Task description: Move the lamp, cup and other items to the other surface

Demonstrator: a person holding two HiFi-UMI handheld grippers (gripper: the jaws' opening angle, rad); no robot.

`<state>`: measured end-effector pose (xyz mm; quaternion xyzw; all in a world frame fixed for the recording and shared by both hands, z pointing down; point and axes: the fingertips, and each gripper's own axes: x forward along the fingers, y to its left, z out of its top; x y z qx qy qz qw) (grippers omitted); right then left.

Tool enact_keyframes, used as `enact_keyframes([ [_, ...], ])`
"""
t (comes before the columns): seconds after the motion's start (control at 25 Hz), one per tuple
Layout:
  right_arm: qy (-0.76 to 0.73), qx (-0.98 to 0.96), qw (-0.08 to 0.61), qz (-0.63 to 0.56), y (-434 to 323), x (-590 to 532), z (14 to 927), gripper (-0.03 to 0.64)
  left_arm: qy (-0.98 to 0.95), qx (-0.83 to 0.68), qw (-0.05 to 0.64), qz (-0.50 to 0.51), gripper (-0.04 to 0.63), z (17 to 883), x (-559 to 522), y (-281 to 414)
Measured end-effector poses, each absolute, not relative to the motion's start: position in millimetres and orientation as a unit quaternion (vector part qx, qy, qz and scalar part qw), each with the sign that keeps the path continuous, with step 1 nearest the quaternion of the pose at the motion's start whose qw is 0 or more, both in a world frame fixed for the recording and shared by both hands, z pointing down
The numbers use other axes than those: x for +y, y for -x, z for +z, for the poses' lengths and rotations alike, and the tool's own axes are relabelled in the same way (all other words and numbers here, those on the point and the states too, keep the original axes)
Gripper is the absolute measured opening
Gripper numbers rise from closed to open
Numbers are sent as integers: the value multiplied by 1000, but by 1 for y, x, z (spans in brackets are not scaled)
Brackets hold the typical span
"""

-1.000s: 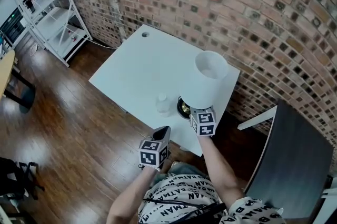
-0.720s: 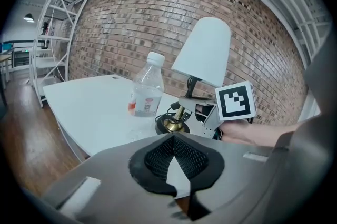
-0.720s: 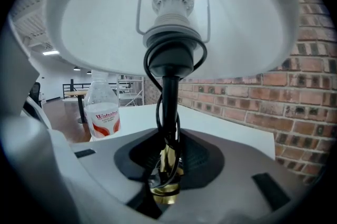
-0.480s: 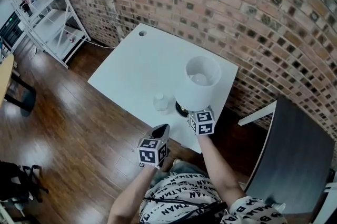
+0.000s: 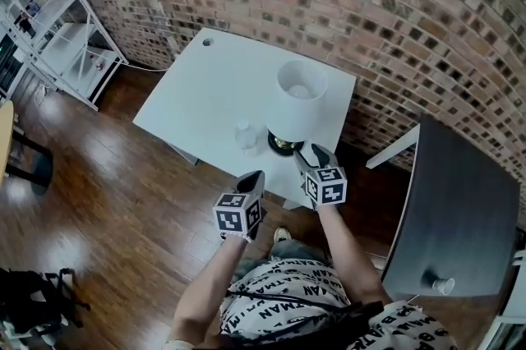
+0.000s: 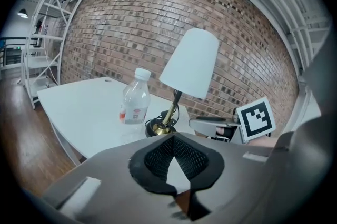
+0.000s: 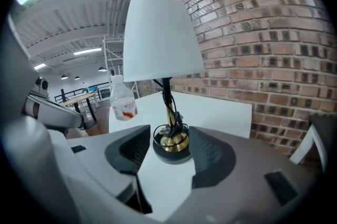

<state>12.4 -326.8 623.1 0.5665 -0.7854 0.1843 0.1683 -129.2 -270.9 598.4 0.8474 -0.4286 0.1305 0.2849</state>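
Lamp point(image 5: 300, 98) stands on the white bench point(image 5: 205, 89) near its 5 o'clock edge, bottle point(image 5: 244, 135) just beside it at 8 o'clock. Right tool point(image 5: 310, 153) is released, its jaws having just been opening, with the lamp base ahead at 12 o'clock, untouched. Left tool point(image 5: 254, 178) is clenched and empty, off the bench.

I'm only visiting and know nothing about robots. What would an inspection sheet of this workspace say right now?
Surface: white table against the brick wall; a dark table stands to the right.
Job's things: lamp upright on the white table, bottle beside it; what looks like a small cup on the dark table.
Clutter: nothing seen.
Grippers: left gripper jaws together, empty; right gripper jaws apart, just been opening, gripping nothing, lamp base ahead of them.
Cables: cord coiled round the lamp's base.
Surroundings: wooden floor, white shelf rack.
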Motion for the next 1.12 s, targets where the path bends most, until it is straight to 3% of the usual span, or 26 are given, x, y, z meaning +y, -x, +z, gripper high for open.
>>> enact_keyframes([
  [0.8,-673,-691,125,234,-18,-130,599,235,-906,-299,268,134,0,566,-151,125],
  [1.12,-720,-651,80,227,-50,-73,581,238,-926,-218,267,153,0,570,-105,85],
])
